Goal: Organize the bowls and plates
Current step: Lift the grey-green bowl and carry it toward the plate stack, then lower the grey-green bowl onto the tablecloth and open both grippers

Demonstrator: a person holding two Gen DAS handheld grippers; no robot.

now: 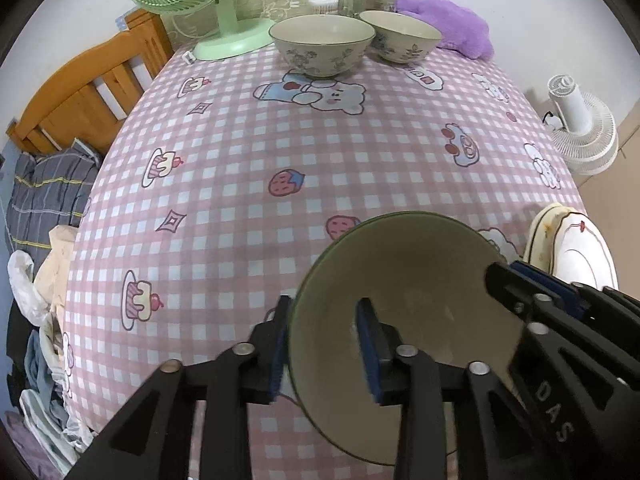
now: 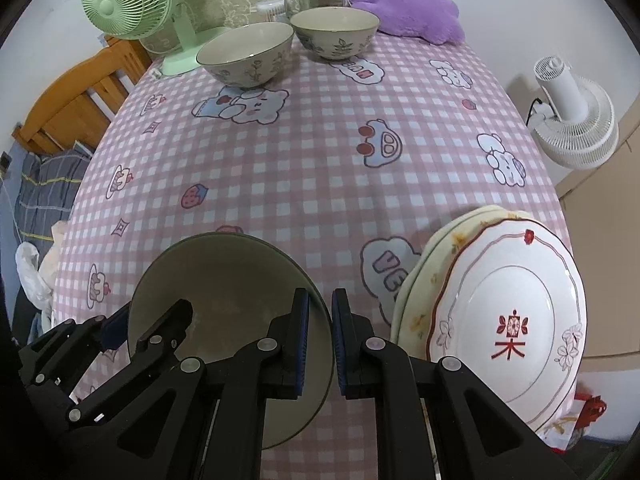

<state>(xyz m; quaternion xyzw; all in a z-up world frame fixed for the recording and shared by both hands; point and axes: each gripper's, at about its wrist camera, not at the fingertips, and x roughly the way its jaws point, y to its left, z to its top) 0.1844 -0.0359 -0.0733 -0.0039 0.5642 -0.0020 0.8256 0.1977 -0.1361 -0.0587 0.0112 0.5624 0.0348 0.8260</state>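
Right now the left gripper straddles the near rim of the dark-rimmed cream ceramic bowl, pads just off it, while the right gripper pinches the opposite rim. Beside it, two stacked plates look sorted. Far back, two floral bowls wait unstacked.

Soft even light — fisheye warp, dark corners

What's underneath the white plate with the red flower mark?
Under the white plate a cream plate with yellow flowers shows only its left rim; the rest is covered, so further plates below can't be ruled out.
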